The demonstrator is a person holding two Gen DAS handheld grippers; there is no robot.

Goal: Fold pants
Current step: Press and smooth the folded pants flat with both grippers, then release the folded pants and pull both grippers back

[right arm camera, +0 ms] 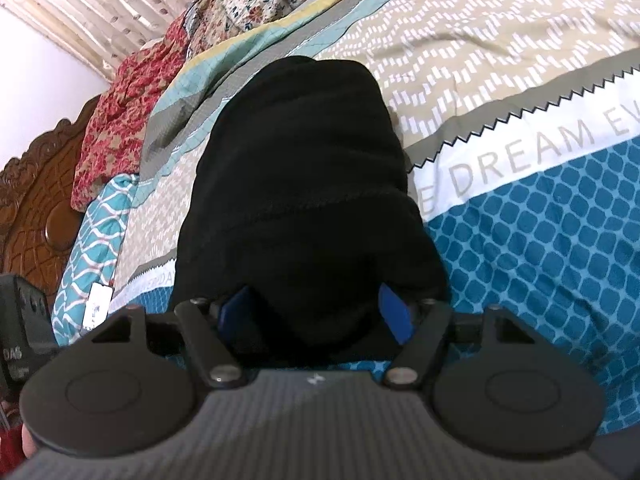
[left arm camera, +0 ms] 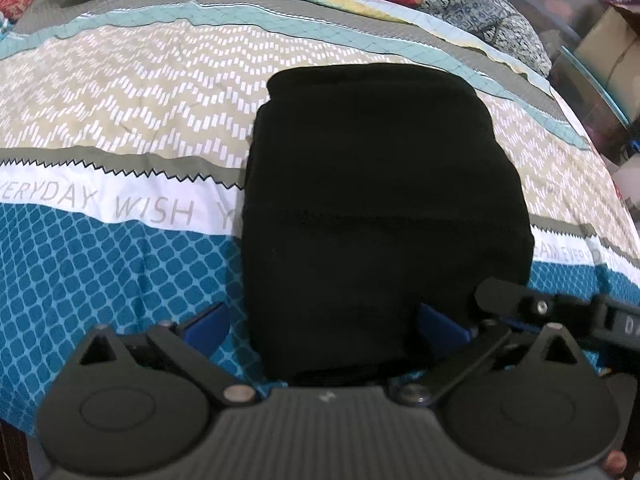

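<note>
1. On the bedspread (left arm camera: pixel 120 120), the folded pants (left arm camera: pixel 380 200) lie at centre.
2. My left gripper (left arm camera: pixel 324 320) and right gripper (right arm camera: pixel 316 312) both gape wide, straddling the near edge, gripping nothing.
3. I fear snagging cloth while withdrawing could undo the fold.

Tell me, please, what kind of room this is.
Most likely a bedroom: the folded black pants lie on a bed's patterned teal and beige quilt, with a carved brown wooden headboard and a leaf-print curtain behind.

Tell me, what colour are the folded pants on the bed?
Plain black. The folded black fabric pants show best in the left wrist view.
</note>
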